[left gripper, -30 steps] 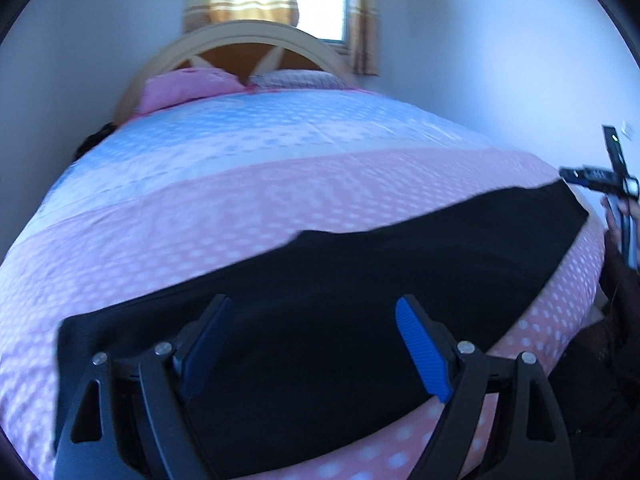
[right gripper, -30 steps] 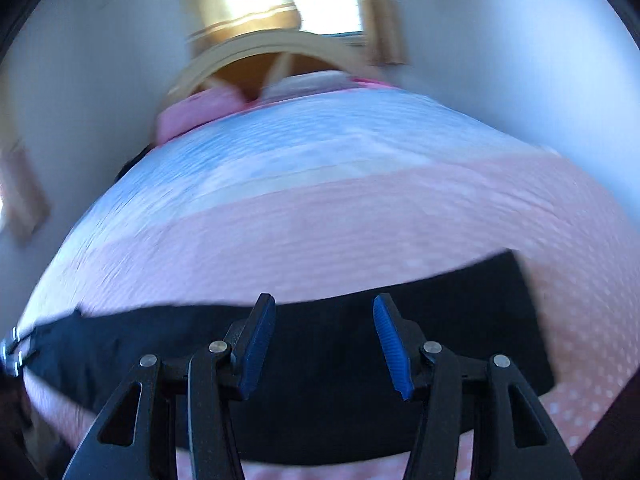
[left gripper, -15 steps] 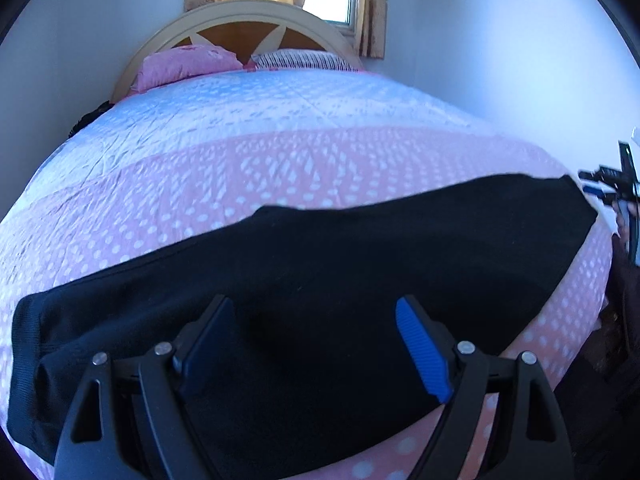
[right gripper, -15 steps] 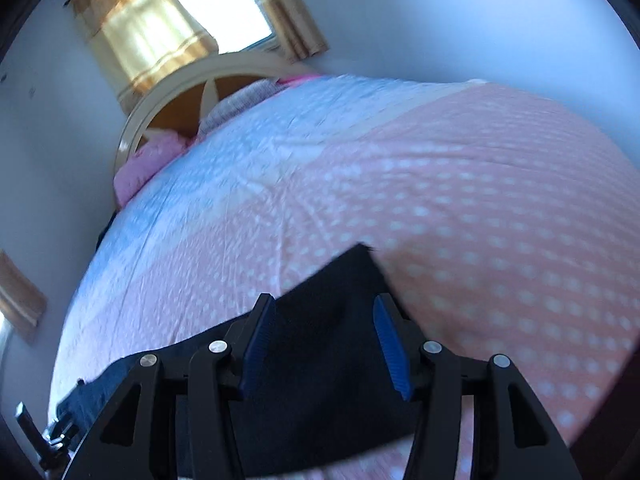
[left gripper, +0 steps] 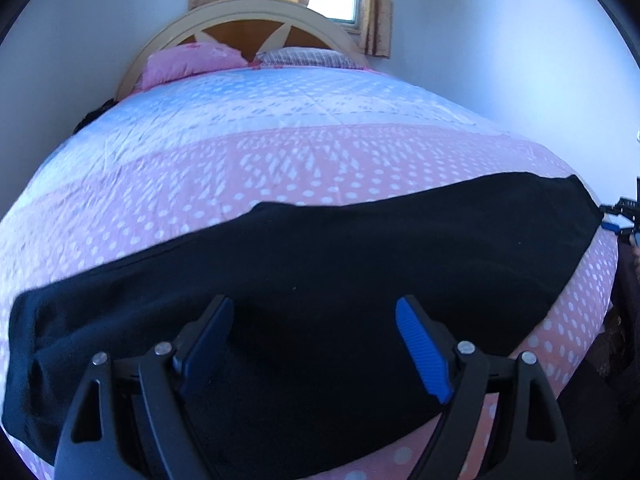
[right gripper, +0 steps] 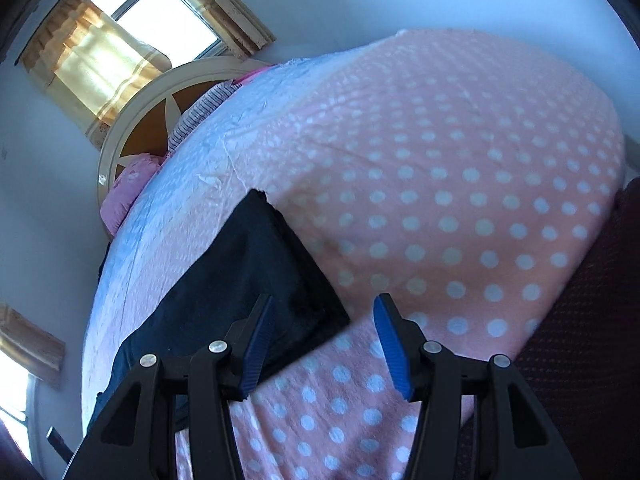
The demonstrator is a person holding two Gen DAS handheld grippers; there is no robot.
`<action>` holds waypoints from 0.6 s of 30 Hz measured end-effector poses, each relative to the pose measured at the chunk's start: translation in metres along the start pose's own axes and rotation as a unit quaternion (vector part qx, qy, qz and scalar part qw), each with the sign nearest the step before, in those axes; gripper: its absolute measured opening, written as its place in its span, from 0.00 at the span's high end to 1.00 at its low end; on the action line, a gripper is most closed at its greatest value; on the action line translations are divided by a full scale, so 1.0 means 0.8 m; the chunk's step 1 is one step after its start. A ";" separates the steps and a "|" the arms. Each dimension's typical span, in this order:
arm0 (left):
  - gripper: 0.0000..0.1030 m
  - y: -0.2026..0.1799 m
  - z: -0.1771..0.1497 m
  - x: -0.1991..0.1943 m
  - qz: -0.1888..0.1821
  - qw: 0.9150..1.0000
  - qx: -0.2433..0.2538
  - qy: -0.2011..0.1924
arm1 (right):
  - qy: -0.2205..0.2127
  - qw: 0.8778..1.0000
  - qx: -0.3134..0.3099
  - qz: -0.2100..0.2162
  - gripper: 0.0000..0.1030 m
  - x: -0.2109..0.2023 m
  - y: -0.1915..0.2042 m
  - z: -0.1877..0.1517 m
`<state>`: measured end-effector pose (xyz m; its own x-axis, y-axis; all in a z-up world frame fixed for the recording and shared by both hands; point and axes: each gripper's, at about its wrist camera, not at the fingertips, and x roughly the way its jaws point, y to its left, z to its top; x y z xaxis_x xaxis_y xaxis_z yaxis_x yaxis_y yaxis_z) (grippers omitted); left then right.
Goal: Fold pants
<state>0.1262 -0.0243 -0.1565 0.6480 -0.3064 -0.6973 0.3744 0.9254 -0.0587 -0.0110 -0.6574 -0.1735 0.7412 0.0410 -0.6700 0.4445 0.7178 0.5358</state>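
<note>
The bed (left gripper: 280, 168) fills my view, its dotted pink blanket (right gripper: 460, 184) running up to two pillows (left gripper: 188, 62) at the headboard (left gripper: 256, 16). The black pants (left gripper: 360, 264) lie flat across its near edge. My left claw (left gripper: 316, 344) hangs over their middle, spread wide, holding nothing. My right claw (right gripper: 322, 344), equally wide and empty, straddles their end corner.

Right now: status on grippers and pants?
Left gripper open, over the pants. Right gripper open at their end corner. Pants flat on bedspread, unfolded. Nothing in the way.
</note>
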 end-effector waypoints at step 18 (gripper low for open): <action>0.16 0.001 -0.003 0.003 -0.001 1.000 0.000 0.002 | -0.003 0.999 -0.050 0.007 0.86 0.022 0.026 -0.006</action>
<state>0.1263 -0.0239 -0.1595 0.6445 -0.3070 -0.7003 0.3760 0.9247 -0.0594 0.0087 -0.6386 -0.1770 0.7500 0.0482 -0.6597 0.3815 0.7832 0.4909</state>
